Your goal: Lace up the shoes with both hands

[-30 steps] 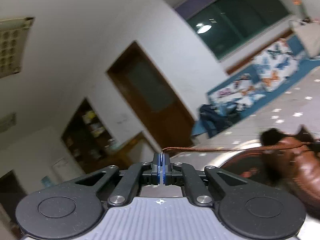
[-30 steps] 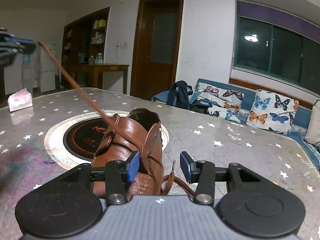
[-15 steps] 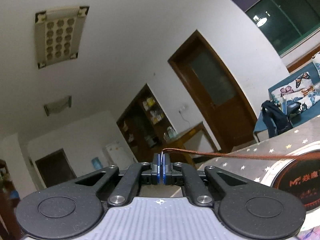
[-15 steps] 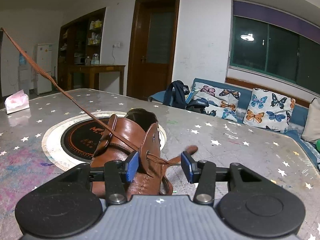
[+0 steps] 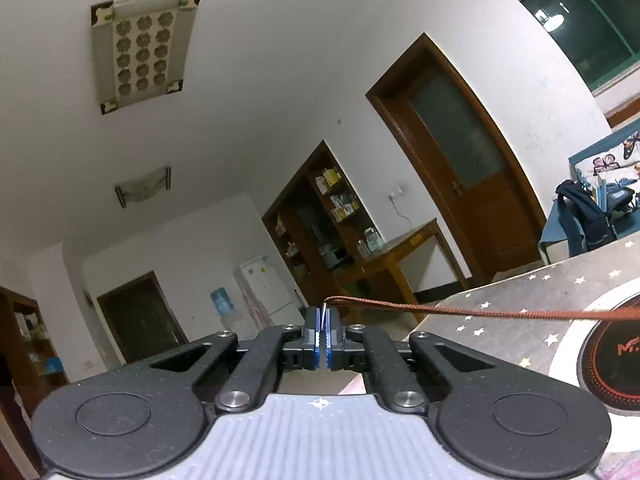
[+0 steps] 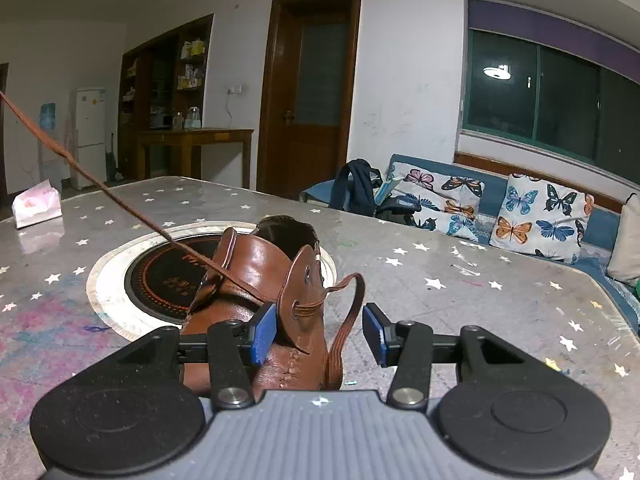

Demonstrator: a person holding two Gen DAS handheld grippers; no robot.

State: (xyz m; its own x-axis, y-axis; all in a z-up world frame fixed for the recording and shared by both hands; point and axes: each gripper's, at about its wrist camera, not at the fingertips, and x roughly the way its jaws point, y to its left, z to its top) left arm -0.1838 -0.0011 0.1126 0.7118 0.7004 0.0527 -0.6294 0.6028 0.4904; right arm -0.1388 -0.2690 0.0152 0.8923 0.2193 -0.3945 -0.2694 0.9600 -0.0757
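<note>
- Pulling the lace (image 5: 480,313) taut is the step in hand, by my reading: left gripper (image 5: 322,334) has its fingers fully closed on the lace end, the tip poking up just above the pads at lower centre of the left wrist view.
- From there the lace runs in a straight line to the right edge of that frame, above the table (image 5: 500,334); in the right wrist view the same strand comes in from the upper left edge and drops diagonally to the shoe (image 6: 256,300).
- Right gripper (image 6: 320,334): fingers about half open and have just been widening. The right-hand eyelet flap and a slack loop of lace stand between them, but neither pad presses on anything, so no grip there.
- To do it well: pull along the line of the strand rather than sideways, so the shoe does not drag or tip. The right fingers are placed to steady the shoe if they close on the flap. Stop once the crossing over the tongue lies flat.
- Risk: the slack loop at lower centre of the right view could snag as tension rises.
- Shoe: brown glossy leather, ankle-high, stitched seam near the bottom, round eyelets on the flaps. It sits on the star-patterned table, lower centre of the right view, partly over a round black inlay (image 6: 160,280) with a pale ring.
- Lace: flat, braided, reddish brown.
</note>
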